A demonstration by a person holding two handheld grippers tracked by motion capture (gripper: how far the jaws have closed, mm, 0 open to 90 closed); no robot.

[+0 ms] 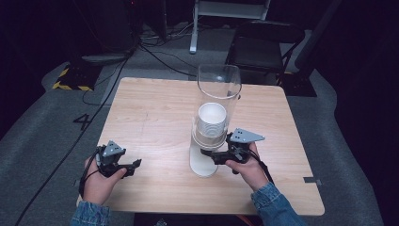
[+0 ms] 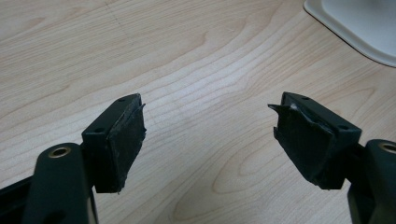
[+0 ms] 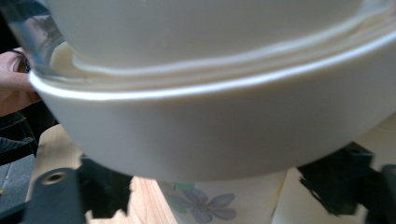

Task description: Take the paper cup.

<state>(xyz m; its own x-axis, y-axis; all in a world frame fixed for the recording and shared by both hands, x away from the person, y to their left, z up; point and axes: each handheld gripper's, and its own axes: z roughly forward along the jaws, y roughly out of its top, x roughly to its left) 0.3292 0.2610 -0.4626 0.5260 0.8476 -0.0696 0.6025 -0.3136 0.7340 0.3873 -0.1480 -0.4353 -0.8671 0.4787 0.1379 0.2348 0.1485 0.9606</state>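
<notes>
Closing right gripper [image 1: 210, 155] partway around flower-printed paper cup [image 3: 219, 203] hanging upright beneath white dispenser collar [image 3: 205, 135] mid-table [image 1: 150, 117], grip not confirmable, cup axis vertical; resting left gripper [image 2: 208, 140] wide open, empty, well apart leftward

A tall clear tube [image 1: 217, 101] stands on a white base [image 1: 202, 162] on the wooden counter [image 1: 155, 122], with white cups [image 1: 211, 120] stacked inside. The right gripper [image 1: 212, 155] is at the base. The left gripper [image 1: 134, 165] rests well apart, jaws open.
</notes>
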